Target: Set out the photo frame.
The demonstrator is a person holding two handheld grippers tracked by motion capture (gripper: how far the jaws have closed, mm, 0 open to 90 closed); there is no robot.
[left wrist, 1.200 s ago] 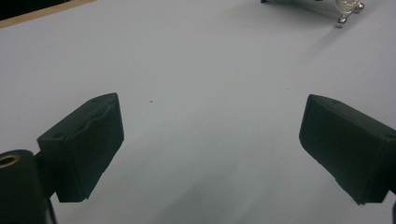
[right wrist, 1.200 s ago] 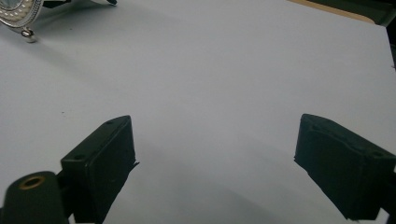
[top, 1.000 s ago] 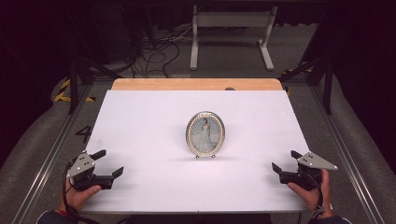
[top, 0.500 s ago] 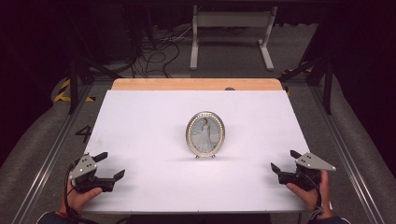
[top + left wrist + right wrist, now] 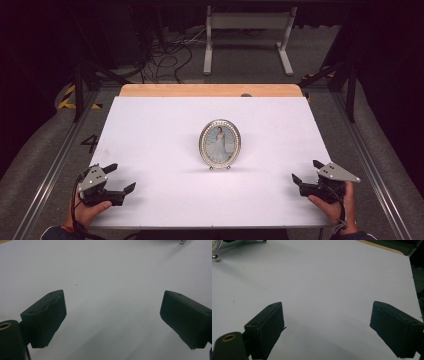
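Because the white tabletop (image 5: 150, 130) bears a single item, the oval picture frame (image 5: 220, 143) stands upright at its centre on small feet, reachable from both sides. Left gripper (image 5: 121, 179) and right gripper (image 5: 305, 171) rest at the near corners, jaws spread, well apart from the frame.

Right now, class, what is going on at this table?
A person sits at a white table with a gripper in each hand. An oval picture frame stands upright near the middle, untouched. The left gripper and the right gripper rest near the front corners, both open and holding nothing, well apart from the frame. No grasp has begun.
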